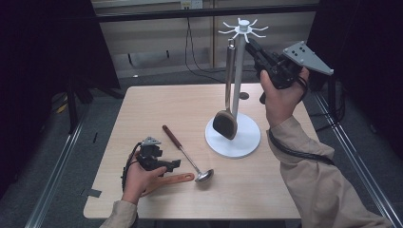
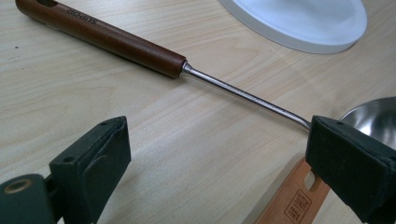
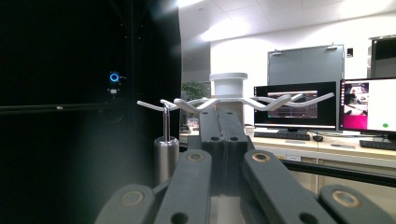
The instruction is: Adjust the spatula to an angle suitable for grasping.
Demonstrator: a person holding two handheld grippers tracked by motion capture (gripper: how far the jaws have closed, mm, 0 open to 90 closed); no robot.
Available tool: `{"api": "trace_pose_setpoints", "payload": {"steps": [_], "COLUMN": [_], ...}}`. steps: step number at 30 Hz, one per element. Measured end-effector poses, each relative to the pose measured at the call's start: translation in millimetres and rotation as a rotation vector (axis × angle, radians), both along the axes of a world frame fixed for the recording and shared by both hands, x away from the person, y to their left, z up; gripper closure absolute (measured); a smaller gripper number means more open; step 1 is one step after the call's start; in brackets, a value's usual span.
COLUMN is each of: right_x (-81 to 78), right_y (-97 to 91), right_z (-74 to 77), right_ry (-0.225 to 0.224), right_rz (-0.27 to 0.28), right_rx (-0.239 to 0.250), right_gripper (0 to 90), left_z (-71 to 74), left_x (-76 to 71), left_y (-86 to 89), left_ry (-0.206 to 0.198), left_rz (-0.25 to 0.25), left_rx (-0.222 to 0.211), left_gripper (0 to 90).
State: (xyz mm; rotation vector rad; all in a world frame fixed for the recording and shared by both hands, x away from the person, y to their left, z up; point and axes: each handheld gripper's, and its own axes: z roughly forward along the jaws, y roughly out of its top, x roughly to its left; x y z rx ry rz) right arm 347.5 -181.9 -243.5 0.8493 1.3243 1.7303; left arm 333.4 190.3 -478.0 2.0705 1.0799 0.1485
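SUPOR printed on ladle (image 2: pixel 196 74) brown wooden handle; stamp on orange utensil handle (image 2: pixel 294 200) illegible.

Ladle (image 2: pixel 243 93): in the left claw view the handle's far end runs off the top left edge; the bowl is cut by the right edge and partly hidden behind the right jaw.
Wooden spatula (image 2: pixel 292 200): just a short stretch of its handle shows there, cut off at the bottom edge; its stamped label is too small to read.
Rack base (image 2: pixel 299 23): top edge crops it.
Wooden spatula, high view: the left claw (image 1: pixel 175 164) and hand cover its blade end.
Hung turner (image 3: pixel 166 149): only its metal handle top shows, the rest hidden behind the right claw (image 3: pixel 223 122).
Screens (image 3: pixel 327 105): contents blurred.
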Motion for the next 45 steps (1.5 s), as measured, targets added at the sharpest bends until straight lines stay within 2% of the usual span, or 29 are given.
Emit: {"api": "trace_pose_setpoints", "payload": {"steps": [16,20,24,26,27,28,33,37,40,41,44,45], "right_x": [-2.1,-4.8,-7.7,-10.8,-10.8,-13.7,-19.2,-24.5,-27.0,-29.1,-31.3,-33.7], "right_y": [0.1,-2.0,-7.1,-12.1,-12.1,-15.2,-22.9,-27.8,-29.8,-31.0,-32.5,-33.2], "right_z": [-1.3,-6.8,-18.0,-30.0,-30.0,-39.1,-61.2,-75.8,-81.6,-86.7,-91.7,-97.1], "right_ry": [-0.01,0.001,0.018,0.039,0.039,0.054,0.099,0.137,0.146,0.157,0.166,0.187], "right_rz": [0.003,-0.002,-0.007,-0.004,-0.004,-0.003,-0.004,-0.003,-0.002,-0.004,-0.005,-0.004], "right_rx": [-0.011,-0.02,-0.035,-0.058,-0.058,-0.066,-0.083,-0.094,-0.11,-0.123,-0.134,-0.13], "right_gripper": [90.0,90.0,87.8,85.2,85.2,83.2,77.1,68.9,65.6,62.4,58.7,54.6], "left_z": [0.2,0.1,-0.4,-0.6,-0.6,-0.9,-2.4,-2.7,-2.8,-3.2,-3.2,-2.9], "left_x": [0.0,0.0,-0.2,-0.2,-0.2,-0.1,0.0,1.4,2.5,3.3,3.9,4.3], "left_y": [0.1,0.0,-1.1,-2.5,-2.5,-3.1,-6.3,-8.0,-9.0,-10.6,-12.3,-14.6], "left_ry": [-0.002,-0.003,-0.001,0.002,0.002,0.002,0.009,0.011,0.013,0.02,0.029,0.028], "left_rz": [0.001,0.001,0.007,0.004,0.004,0.001,-0.001,-0.012,-0.005,-0.002,-0.004,0.001], "left_rx": [0.003,0.002,-0.005,-0.008,-0.008,0.0,-0.001,-0.005,-0.013,-0.03,-0.032,-0.026], "left_gripper": [6.8,6.8,6.9,6.9,6.9,6.9,7.4,9.5,11.2,12.1,14.5,16.3]}}
